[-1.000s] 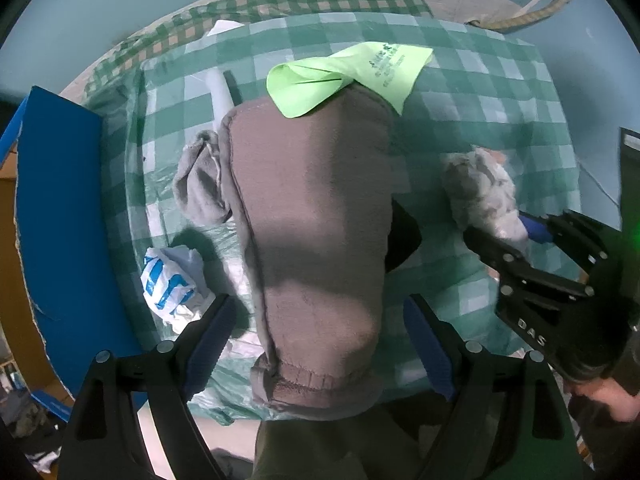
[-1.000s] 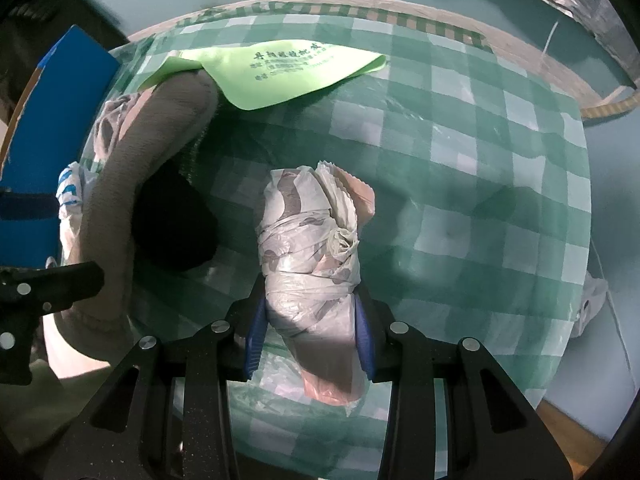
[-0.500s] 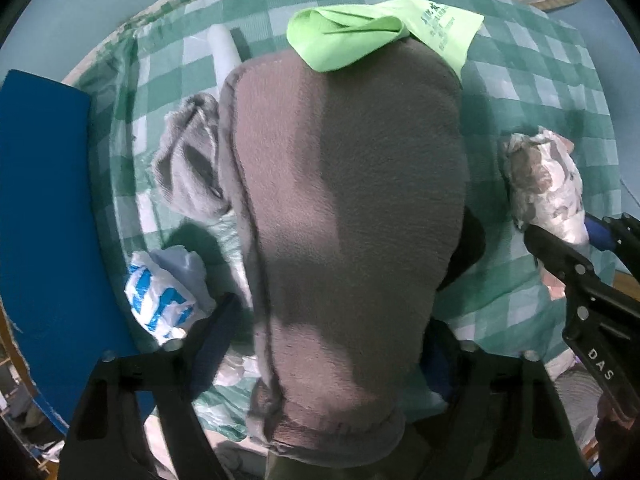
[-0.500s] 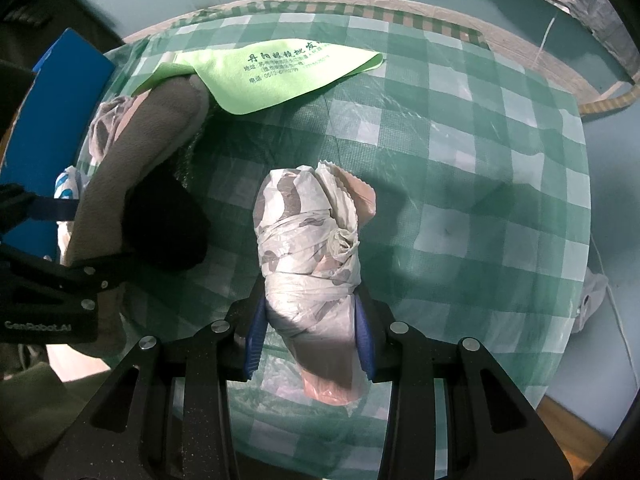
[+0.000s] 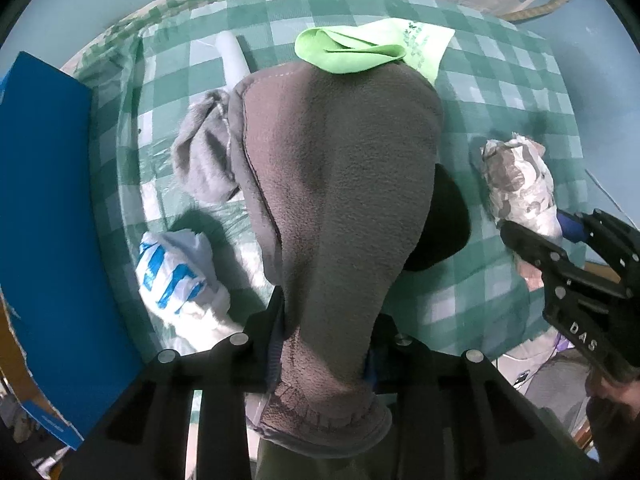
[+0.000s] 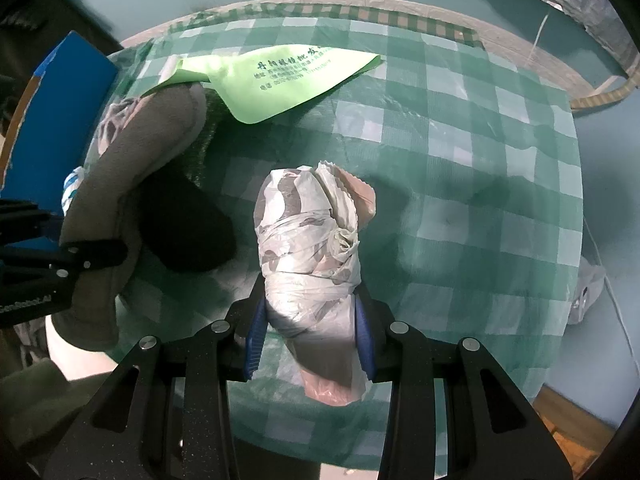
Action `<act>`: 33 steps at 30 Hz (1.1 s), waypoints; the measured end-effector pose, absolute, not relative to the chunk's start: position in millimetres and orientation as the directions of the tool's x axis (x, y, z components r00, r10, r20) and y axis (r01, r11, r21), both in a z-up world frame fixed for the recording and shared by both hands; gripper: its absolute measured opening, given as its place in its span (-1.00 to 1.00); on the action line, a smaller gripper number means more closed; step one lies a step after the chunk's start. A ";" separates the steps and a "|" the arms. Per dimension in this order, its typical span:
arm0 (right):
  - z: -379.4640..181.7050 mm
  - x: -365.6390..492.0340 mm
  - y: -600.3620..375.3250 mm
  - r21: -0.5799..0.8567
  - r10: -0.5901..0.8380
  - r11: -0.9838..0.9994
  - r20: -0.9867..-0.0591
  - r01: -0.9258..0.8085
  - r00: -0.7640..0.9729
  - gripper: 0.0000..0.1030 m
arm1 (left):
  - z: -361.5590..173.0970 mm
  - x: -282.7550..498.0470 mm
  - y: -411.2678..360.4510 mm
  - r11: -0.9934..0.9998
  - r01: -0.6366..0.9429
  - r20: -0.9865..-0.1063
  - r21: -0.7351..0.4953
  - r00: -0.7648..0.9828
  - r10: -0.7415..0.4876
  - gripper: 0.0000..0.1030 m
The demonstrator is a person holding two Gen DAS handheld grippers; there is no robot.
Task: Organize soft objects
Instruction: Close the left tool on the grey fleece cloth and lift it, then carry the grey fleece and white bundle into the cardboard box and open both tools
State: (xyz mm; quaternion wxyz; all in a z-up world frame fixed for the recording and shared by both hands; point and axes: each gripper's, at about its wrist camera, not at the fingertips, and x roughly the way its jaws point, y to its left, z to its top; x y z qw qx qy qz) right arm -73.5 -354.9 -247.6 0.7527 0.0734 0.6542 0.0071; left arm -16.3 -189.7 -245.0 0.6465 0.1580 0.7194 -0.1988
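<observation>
Brown fleece mitten [image 5: 340,208] sits between the closing left tool [image 5: 324,344]; right tool [image 6: 310,340] clamps one wrapped plastic bundle [image 6: 308,248].

A brown fleece mitten [image 5: 340,208] lies lengthwise, cuff nearest (pinched narrow); a knotted plastic-bag bundle [image 6: 310,240] lies well apart.

The right tongs [image 5: 560,236] carry white letters "DAS" on their black body; the left tongs [image 6: 80,256] show a white word on their frame, too blurred to read. The light green cloth [image 6: 280,80] bears several lines of dark green Chinese characters and digits, too small to make out.
</observation>
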 end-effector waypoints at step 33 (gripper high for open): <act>-162.9 -67.4 -312.8 0.126 0.103 0.988 -0.967 0.089 0.234 -0.28 | -143.0 -35.4 -120.4 0.874 0.481 -0.991 -0.066 0.070 -0.113 -0.38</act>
